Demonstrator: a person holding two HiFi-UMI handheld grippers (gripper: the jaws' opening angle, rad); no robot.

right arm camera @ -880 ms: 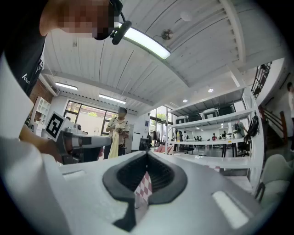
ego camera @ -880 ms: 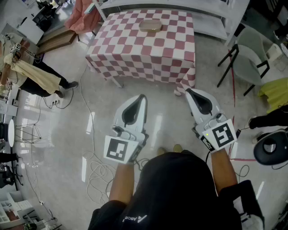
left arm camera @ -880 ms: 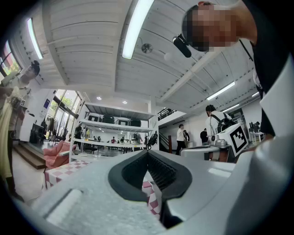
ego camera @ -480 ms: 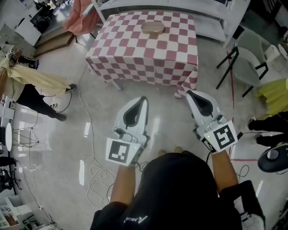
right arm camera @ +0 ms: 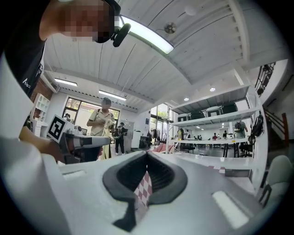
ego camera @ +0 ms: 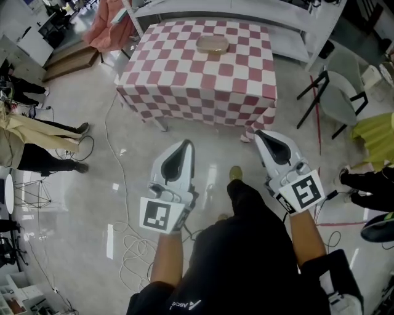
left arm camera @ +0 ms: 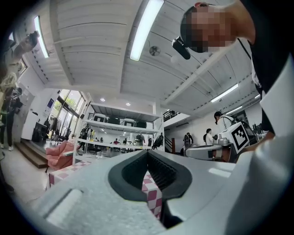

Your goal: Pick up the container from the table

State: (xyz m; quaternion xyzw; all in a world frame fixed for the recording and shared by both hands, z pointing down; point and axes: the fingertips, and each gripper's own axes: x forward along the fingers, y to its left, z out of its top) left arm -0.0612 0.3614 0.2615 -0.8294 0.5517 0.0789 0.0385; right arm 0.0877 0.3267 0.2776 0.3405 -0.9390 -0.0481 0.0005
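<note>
Nearest: left gripper (ego camera: 184, 145), jaws pressed together with nothing between them; its own view shows only checked cloth through the loop behind the pads. Right gripper (ego camera: 261, 135) likewise closed tip to tip, empty. Both are held over glossy floor (ego camera: 92, 184), one shoe (ego camera: 236, 173) between them, loose cables (ego camera: 129, 243) to the left.

Beyond: table (ego camera: 197, 86) under a red-and-white checked cloth. The container (ego camera: 212, 43) (tan, oblong, rounded corners) lies flat on the far half of the tabletop, near centre. It is well apart from both grippers, ahead of them and roughly between their lines. Its long axis runs left-right across the head view, along the table's far edge; the two ends look alike.

Farthest: white shelving (ego camera: 246, 7).
</note>
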